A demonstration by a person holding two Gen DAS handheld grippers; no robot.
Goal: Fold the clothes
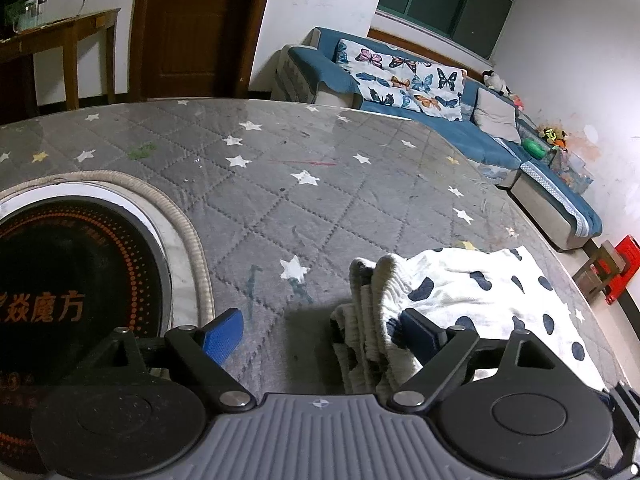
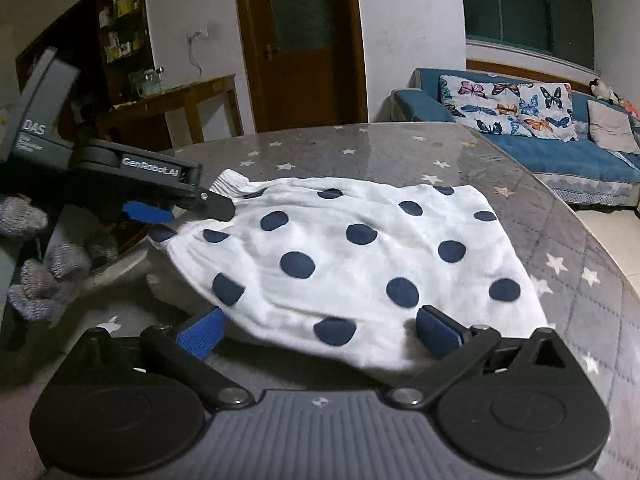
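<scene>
A white garment with navy dots (image 2: 360, 248) lies flat on the grey star-patterned table cover (image 2: 580, 264), partly folded. Its ribbed waistband (image 1: 372, 312) is bunched at the near end in the left wrist view, where the dotted cloth (image 1: 480, 284) spreads to the right. My left gripper (image 1: 320, 332) is open, and the waistband rests just inside its right finger. From the right wrist view, the left gripper (image 2: 160, 220) sits at the garment's far-left corner. My right gripper (image 2: 320, 334) is open at the near hem, with cloth lying between its pads.
A round black induction cooker (image 1: 72, 280) is set into the table at the left. A hand in a grey knit glove (image 2: 36, 280) holds the left gripper. Beyond the table stand a blue sofa (image 1: 400, 92), a red stool (image 1: 624, 268) and a wooden side table (image 1: 68, 36).
</scene>
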